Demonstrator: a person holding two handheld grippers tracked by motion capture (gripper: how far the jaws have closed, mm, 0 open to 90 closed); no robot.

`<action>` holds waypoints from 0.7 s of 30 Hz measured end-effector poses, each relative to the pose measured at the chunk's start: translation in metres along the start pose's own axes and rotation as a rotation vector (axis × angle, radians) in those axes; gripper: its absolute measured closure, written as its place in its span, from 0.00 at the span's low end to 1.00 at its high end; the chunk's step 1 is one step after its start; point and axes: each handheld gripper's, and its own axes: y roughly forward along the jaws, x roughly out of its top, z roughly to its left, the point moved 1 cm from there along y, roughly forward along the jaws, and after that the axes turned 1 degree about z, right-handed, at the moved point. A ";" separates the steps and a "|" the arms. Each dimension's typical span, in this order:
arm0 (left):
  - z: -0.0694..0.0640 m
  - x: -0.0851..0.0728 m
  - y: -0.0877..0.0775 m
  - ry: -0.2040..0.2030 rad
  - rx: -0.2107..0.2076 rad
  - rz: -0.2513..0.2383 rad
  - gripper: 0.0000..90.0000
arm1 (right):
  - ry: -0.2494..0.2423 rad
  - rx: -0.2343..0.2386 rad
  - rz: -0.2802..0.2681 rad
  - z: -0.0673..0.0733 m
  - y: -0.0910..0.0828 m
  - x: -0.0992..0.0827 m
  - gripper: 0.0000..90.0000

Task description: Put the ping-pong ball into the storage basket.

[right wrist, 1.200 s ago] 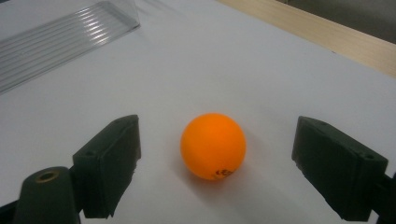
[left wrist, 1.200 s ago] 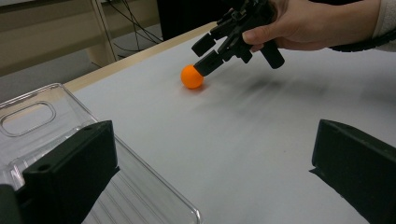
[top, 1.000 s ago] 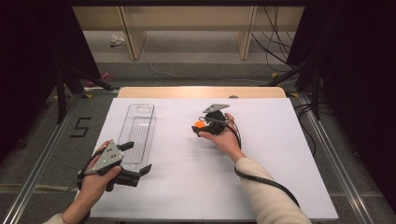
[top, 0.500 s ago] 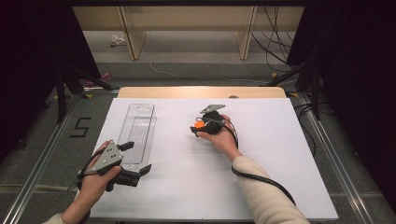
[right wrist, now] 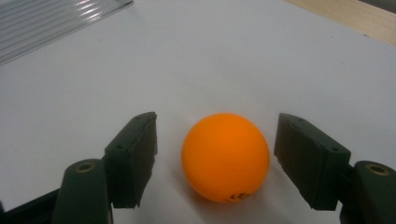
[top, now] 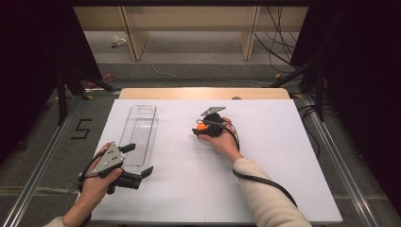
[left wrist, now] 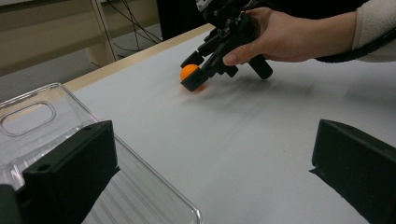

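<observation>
Right gripper [right wrist: 215, 158], jaws just closing yet untouching, straddles the small smooth orange plastic ball [right wrist: 225, 156] between them, seemingly light, stiff, roll-prone, best pinched across its widest middle.

A smooth orange ball [right wrist: 225, 156] with a soft satin sheen sits on the matt white table cover [top: 265, 189], whose far edge shows pale wood [top: 203, 93]. The right gripper [right wrist: 215, 158] carries matt black plastic pads, as does the left gripper [left wrist: 212, 175]. The tray [top: 138, 135] is clear, glossy ribbed plastic. A cream fleecy sleeve [top: 269, 203] covers one forearm.
</observation>
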 end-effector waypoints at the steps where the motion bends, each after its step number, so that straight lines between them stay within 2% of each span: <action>1: 0.000 0.000 0.000 0.000 0.000 0.000 0.00 | 0.000 0.000 0.002 0.000 0.000 0.000 0.35; 7: 0.000 0.000 0.000 -0.002 -0.002 -0.001 0.00 | 0.005 -0.003 0.003 -0.001 0.002 -0.001 0.38; 21: 0.000 0.000 0.000 -0.002 0.000 -0.002 0.00 | 0.020 0.006 0.004 -0.003 0.003 -0.002 0.51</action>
